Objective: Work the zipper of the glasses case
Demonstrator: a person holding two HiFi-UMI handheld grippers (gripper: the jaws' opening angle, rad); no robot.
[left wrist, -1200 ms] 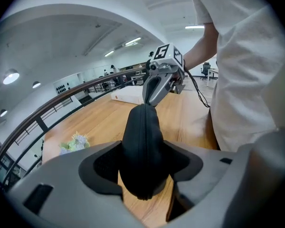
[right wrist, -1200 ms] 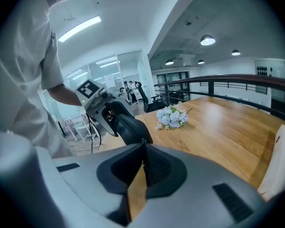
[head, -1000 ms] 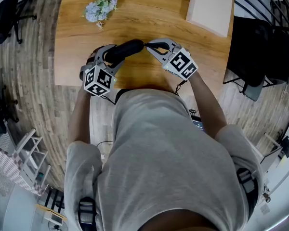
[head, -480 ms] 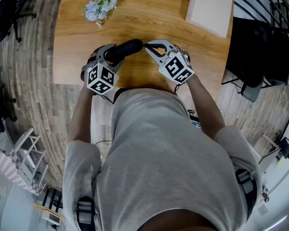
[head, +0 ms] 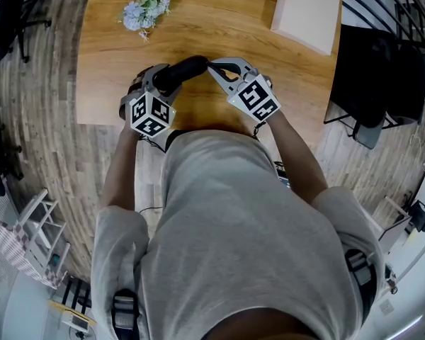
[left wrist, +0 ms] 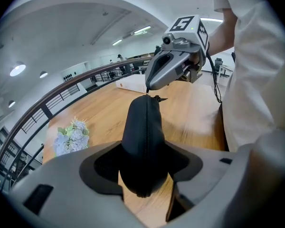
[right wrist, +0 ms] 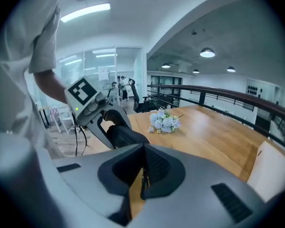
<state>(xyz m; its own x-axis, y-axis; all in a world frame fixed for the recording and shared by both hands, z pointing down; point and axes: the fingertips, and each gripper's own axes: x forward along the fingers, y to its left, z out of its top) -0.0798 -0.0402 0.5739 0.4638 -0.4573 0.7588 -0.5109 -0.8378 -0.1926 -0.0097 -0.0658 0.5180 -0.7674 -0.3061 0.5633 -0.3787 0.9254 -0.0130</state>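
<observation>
My left gripper (head: 160, 83) holds the black glasses case (head: 183, 73) across its middle, just above the wooden table (head: 219, 27). In the left gripper view the case (left wrist: 145, 137) sits wedged between the wide-set jaws, zipper seam facing the camera. My right gripper (head: 211, 65) meets the case's right end. Its jaws are closing the last bit onto the small zipper pull (left wrist: 157, 98) at the case's tip. In the right gripper view the jaws (right wrist: 143, 175) are pressed together, with the case (right wrist: 128, 136) and left gripper (right wrist: 97, 113) just beyond.
A bunch of pale blue flowers (head: 146, 10) lies at the table's far left. A white box (head: 308, 9) sits at the far right corner. A black chair (head: 382, 76) stands right of the table. Both grippers work near the table's front edge, close to the person's body.
The right gripper has shifted slightly left and farther from the person, staying at the case's end. The left gripper and case have barely moved.
</observation>
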